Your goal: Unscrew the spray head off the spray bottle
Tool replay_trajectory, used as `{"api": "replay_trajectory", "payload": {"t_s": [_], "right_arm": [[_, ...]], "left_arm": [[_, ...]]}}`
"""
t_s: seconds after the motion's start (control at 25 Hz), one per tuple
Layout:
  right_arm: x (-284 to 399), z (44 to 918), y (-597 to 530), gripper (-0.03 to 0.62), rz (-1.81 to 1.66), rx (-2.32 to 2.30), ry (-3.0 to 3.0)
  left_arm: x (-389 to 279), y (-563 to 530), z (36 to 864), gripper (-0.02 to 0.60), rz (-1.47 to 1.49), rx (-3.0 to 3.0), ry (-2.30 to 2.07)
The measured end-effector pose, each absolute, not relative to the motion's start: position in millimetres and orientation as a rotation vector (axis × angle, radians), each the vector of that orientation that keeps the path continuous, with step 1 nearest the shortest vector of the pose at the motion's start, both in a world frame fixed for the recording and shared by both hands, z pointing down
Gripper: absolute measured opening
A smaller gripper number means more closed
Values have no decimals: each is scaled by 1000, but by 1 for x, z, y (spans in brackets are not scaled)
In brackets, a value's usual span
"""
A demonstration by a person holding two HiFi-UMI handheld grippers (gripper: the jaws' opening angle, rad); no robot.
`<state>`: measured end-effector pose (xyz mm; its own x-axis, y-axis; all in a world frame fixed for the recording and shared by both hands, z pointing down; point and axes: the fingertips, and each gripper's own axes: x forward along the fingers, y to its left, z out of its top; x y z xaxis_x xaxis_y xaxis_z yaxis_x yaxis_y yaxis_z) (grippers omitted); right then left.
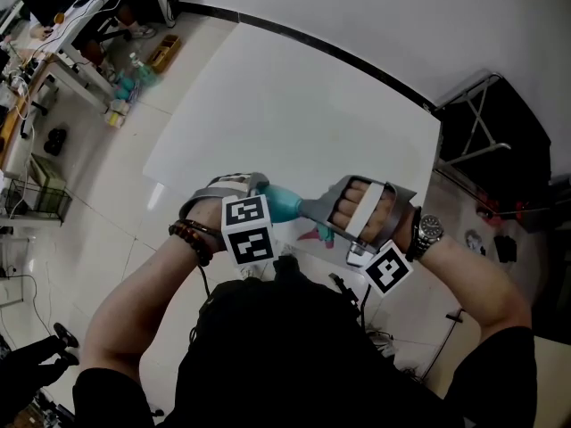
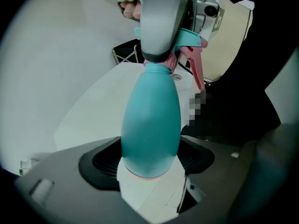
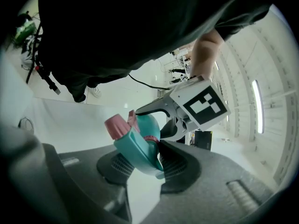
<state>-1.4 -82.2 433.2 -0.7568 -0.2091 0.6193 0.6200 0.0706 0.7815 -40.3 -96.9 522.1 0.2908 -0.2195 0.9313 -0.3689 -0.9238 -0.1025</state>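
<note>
The left gripper [image 2: 150,164] clamps the bottle [image 2: 152,120] near its base, jaws wide; the bottom edge is lost between the pads [image 2: 100,160]. The right gripper [image 3: 147,164] is closed on the spray head [image 3: 133,143], which sits on the neck [image 2: 158,69]. In the left gripper view its jaw covers most of the head. From above, hands [image 1: 361,205] and marker cubes [image 1: 247,230] hide most of the bottle, held over the table [image 1: 294,105].

The person wears a black short-sleeved top [image 1: 294,364], a dark beaded bracelet [image 1: 192,242] on the left wrist and a steel wristwatch [image 1: 429,231] on the right. The grey left tongs [image 2: 149,162] bear a white cube with black square markers [image 1: 248,230]; the grey right tongs [image 3: 142,164] bear a matching cube [image 1: 388,268].
</note>
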Motion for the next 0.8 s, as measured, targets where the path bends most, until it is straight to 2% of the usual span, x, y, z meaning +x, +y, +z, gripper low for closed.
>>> {"api": "replay_trajectory", "payload": {"t_s": [0.8], "right_arm": [[7,421,-90,120,-1751,-333,-1761]], "left_arm": [[-75,-96,539,397,1695,2320,-592]]}}
